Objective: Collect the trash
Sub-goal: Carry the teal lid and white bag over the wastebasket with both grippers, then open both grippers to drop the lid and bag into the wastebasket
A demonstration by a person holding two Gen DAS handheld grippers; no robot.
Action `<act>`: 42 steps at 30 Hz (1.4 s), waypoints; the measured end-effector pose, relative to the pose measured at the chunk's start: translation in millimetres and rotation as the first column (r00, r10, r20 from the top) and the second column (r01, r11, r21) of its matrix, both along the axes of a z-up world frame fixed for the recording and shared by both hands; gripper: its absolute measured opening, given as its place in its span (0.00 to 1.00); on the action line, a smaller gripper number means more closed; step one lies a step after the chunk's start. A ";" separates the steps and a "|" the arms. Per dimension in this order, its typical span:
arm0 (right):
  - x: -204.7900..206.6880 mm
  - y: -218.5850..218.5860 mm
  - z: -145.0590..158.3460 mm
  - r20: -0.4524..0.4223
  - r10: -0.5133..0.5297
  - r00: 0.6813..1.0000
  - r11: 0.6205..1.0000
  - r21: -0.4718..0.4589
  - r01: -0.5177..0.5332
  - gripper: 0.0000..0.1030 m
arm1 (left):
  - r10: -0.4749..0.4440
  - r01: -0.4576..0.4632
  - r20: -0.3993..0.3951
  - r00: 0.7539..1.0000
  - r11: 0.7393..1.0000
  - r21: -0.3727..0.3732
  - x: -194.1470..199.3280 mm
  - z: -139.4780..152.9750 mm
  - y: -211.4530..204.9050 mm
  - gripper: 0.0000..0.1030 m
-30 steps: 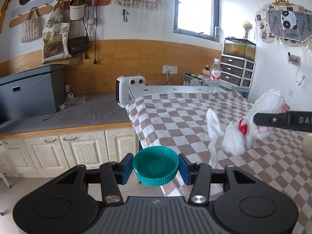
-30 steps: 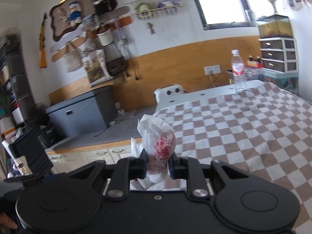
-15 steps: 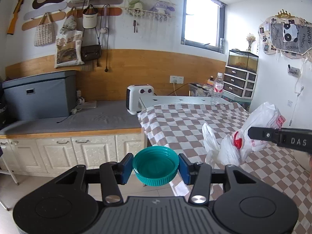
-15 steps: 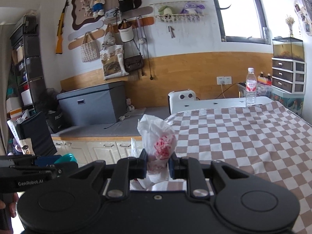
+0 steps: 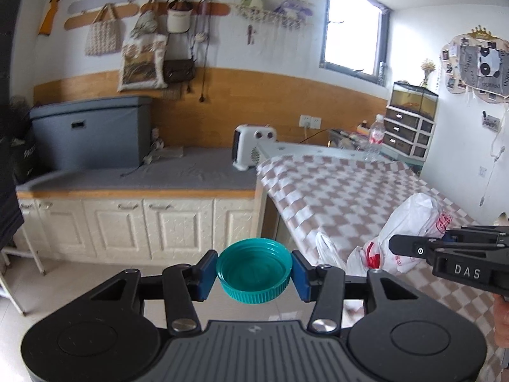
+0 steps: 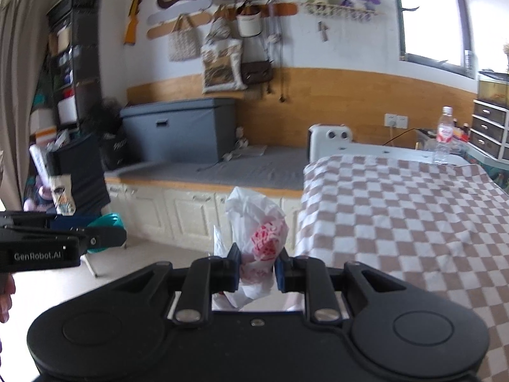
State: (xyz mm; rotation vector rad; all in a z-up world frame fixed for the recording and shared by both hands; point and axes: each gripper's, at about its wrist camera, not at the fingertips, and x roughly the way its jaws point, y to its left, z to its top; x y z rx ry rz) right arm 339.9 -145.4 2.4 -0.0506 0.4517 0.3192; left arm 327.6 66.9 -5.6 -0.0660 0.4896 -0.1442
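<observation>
The left tool (image 5: 254,275) grips a teal plastic lid (image 5: 254,269) between its 2 blue pads (image 5: 206,275). The jaws stand partly apart, spread by the width of the lid, and each pad presses on the ribbed rim from one side. The lid's hollow side faces up and toward the camera. It hangs in the air over the pale floor (image 5: 79,283), in front of the cream cabinet doors (image 5: 133,226), off the near corner of the desk.

The right tool (image 6: 256,270) is nearly closed on a white plastic bag (image 6: 254,222) with red print. Its 2 pads pinch a bunched part of the bag low down, and the rest puffs up above the jaws while a loose flap hangs below them. In the left wrist view the same bag (image 5: 410,219) shows to the right, held clear above the edge of the desk (image 5: 350,191), which is covered by a brown and white checked cloth, and the right tool (image 5: 394,245) comes in from the right edge with a bit of a hand behind it.

In the right wrist view the left tool (image 6: 111,235) with the lid (image 6: 105,219) appears at the far left, well apart from the bag. On the far end of the desk stands 1 clear water bottle (image 6: 443,133).
</observation>
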 end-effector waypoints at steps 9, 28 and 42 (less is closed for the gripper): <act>-12.8 63.3 -37.5 -0.097 0.078 0.992 0.994 -0.073 -0.085 0.21 | 0.046 -0.050 -0.124 0.991 0.998 -0.027 -12.7 -50.7 47.7 0.49; 27.7 150.1 -159.1 -0.401 0.139 0.906 0.947 -0.214 -0.240 0.21 | 0.026 -0.068 -0.403 0.915 0.994 -0.089 21.8 -168.6 90.6 0.49; 63.5 142.9 -227.1 -0.572 0.056 0.818 0.947 -0.229 -0.225 0.22 | 0.068 -0.172 -0.555 0.829 0.976 -0.137 89.2 -252.6 85.7 0.51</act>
